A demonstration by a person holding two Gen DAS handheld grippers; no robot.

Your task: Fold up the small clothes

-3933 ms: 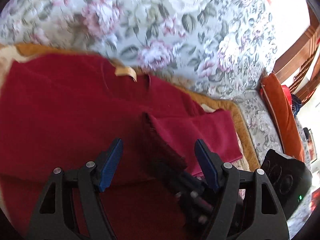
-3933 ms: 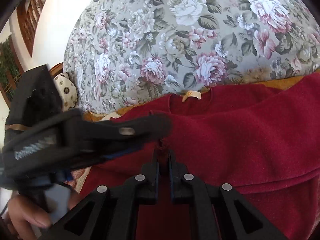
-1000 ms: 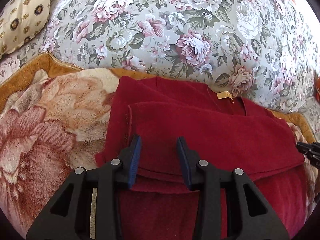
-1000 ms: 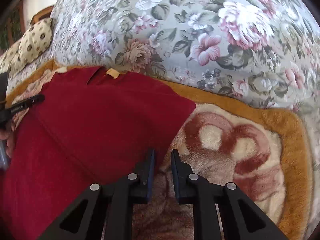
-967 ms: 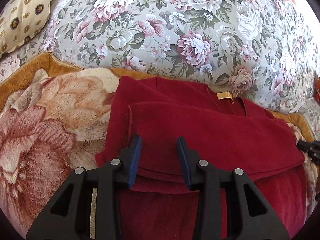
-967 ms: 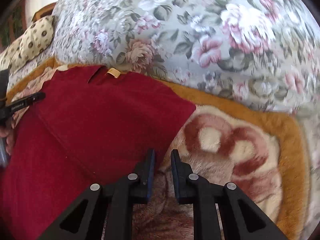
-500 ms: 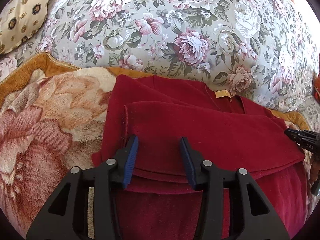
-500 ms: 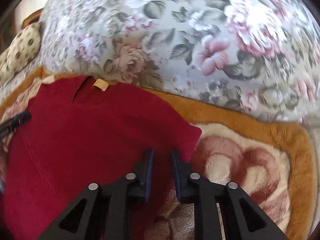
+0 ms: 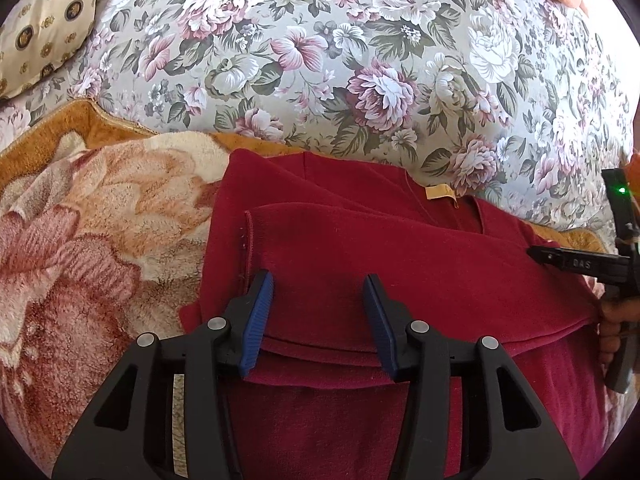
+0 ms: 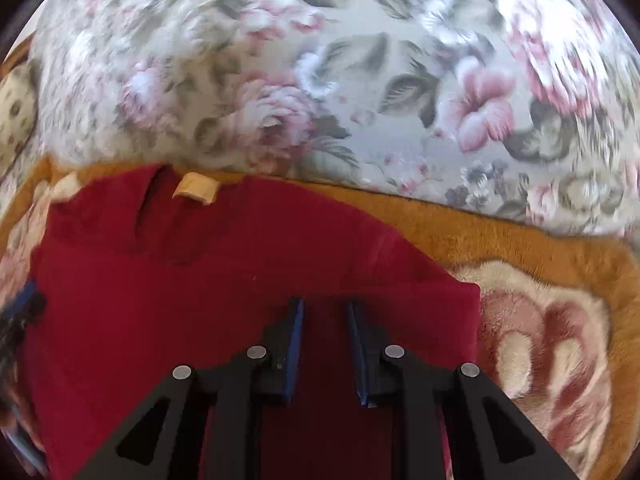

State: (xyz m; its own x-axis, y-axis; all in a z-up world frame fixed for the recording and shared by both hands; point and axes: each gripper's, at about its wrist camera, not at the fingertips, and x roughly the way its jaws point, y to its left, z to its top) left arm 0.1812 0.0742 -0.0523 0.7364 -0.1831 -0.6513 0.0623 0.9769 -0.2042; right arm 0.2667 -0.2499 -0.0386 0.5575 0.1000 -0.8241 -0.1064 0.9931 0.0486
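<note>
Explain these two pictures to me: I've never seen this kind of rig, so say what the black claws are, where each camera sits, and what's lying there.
There is no robot. A person holds a hand-held clamp in each hand, and each clamp carries a wide-angle camera looking forward along its two blue-padded fingers.

The left wrist view shows the left gripper over a red sweater. The sweater lies on a fluffy flowered blanket against a floral sofa back. The other clamp and part of a hand show at that picture's right edge.

The right wrist view, which is blurred, shows the right gripper over the sweater's other side.

Both grippers have just been opening. Their pads stand apart above the cloth, and neither holds anything. A sleeve is already folded across the sweater.
</note>
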